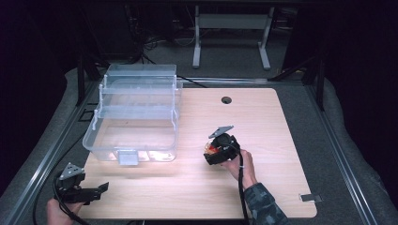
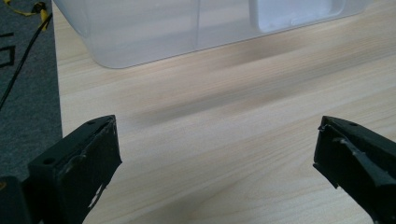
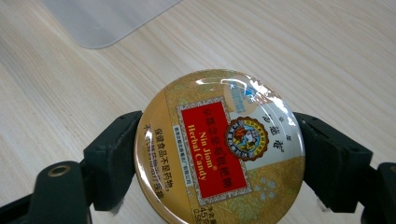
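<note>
Right claw [image 3: 218, 154] grips one tin [image 3: 218, 144].

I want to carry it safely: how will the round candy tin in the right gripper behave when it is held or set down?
The candy tin looks stiff, so it will probably keep its shape between the jaws of the right gripper. Its glossy lid and curved rim may let it slip or turn in the grip. Laid flat on the table it should rest; on its edge it could roll.
</note>
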`<action>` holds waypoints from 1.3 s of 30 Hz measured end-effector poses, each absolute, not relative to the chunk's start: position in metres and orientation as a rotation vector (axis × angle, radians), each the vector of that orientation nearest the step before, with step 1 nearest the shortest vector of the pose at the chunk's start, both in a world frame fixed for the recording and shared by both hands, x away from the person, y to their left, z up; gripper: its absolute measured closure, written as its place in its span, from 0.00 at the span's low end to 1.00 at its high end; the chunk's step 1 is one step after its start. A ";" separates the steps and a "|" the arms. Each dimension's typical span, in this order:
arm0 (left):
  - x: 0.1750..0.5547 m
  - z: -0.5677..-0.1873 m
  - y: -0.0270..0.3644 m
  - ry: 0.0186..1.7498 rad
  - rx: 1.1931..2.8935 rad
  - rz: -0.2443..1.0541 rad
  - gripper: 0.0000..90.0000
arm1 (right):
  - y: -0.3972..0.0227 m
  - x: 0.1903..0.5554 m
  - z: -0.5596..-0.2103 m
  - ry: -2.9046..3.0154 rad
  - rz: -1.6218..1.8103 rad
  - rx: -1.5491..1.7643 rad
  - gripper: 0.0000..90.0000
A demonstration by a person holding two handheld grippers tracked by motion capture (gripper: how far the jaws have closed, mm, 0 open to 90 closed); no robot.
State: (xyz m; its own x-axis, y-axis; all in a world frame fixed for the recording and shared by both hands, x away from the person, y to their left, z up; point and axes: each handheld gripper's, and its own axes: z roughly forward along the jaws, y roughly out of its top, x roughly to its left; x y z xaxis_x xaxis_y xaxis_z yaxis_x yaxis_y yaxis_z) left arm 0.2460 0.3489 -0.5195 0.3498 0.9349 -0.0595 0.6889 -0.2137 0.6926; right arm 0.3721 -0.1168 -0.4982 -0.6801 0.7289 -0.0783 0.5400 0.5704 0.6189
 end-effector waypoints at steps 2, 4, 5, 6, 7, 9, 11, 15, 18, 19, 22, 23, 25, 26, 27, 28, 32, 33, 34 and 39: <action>0.246 -0.520 0.349 1.412 1.985 0.499 0.00 | -0.124 0.371 -0.498 2.468 0.832 1.047 0.22; 0.247 -0.520 0.350 1.414 1.985 0.498 0.00 | -0.131 0.369 -0.497 2.459 0.824 1.057 0.22; 0.247 -0.519 0.350 1.415 1.985 0.498 0.00 | -0.134 0.368 -0.497 2.455 0.823 1.068 0.22; 0.246 -0.519 0.350 1.413 1.988 0.496 0.00 | -0.138 0.366 -0.498 2.451 0.820 1.070 0.22; 0.246 -0.519 0.349 1.410 1.990 0.494 0.00 | -0.141 0.365 -0.498 2.445 0.806 1.070 0.22; 0.246 -0.519 0.349 1.408 1.992 0.495 0.01 | -0.144 0.363 -0.498 2.445 0.794 1.079 0.22; 0.245 -0.520 0.348 1.410 1.990 0.493 0.01 | -0.152 0.360 -0.499 2.439 0.782 1.077 0.22; 0.245 -0.525 0.347 1.408 1.994 0.488 0.01 | -0.172 0.353 -0.497 2.402 0.761 1.118 0.22; 0.246 -0.526 0.346 1.407 1.997 0.485 0.01 | -0.186 0.348 -0.494 2.362 0.738 1.158 0.22; 0.247 -0.526 0.344 1.405 1.999 0.481 0.01 | -0.192 0.347 -0.494 2.359 0.759 1.165 0.22; 0.247 -0.526 0.343 1.399 1.998 0.481 0.01 | -0.206 0.343 -0.493 2.331 0.755 1.204 0.22; 0.248 -0.525 0.343 1.396 2.000 0.482 0.01 | -0.211 0.342 -0.494 2.320 0.755 1.218 0.22; 0.248 -0.525 0.342 1.395 2.000 0.479 0.01 | -0.219 0.339 -0.494 2.305 0.745 1.239 0.22; 0.249 -0.524 0.341 1.392 2.004 0.479 0.01 | -0.223 0.337 -0.493 2.315 0.735 1.249 0.22; 0.249 -0.524 0.341 1.392 2.004 0.479 0.01 | -0.223 0.337 -0.493 2.315 0.735 1.249 0.22; 0.250 -0.524 0.341 1.391 2.007 0.479 0.01 | -0.226 0.336 -0.494 2.299 0.751 1.253 0.22; 0.251 -0.526 0.341 1.392 2.018 0.473 0.01 | -0.242 0.331 -0.499 2.257 0.748 1.305 0.22; 0.252 -0.528 0.341 1.398 2.018 0.466 0.01 | -0.245 0.330 -0.500 2.238 0.728 1.325 0.22; 0.252 -0.528 0.341 1.398 2.018 0.466 0.01 | -0.249 0.330 -0.501 2.236 0.731 1.340 0.22; 0.251 -0.531 0.339 1.394 2.017 0.460 0.01 | -0.268 0.329 -0.506 2.188 0.719 1.411 0.22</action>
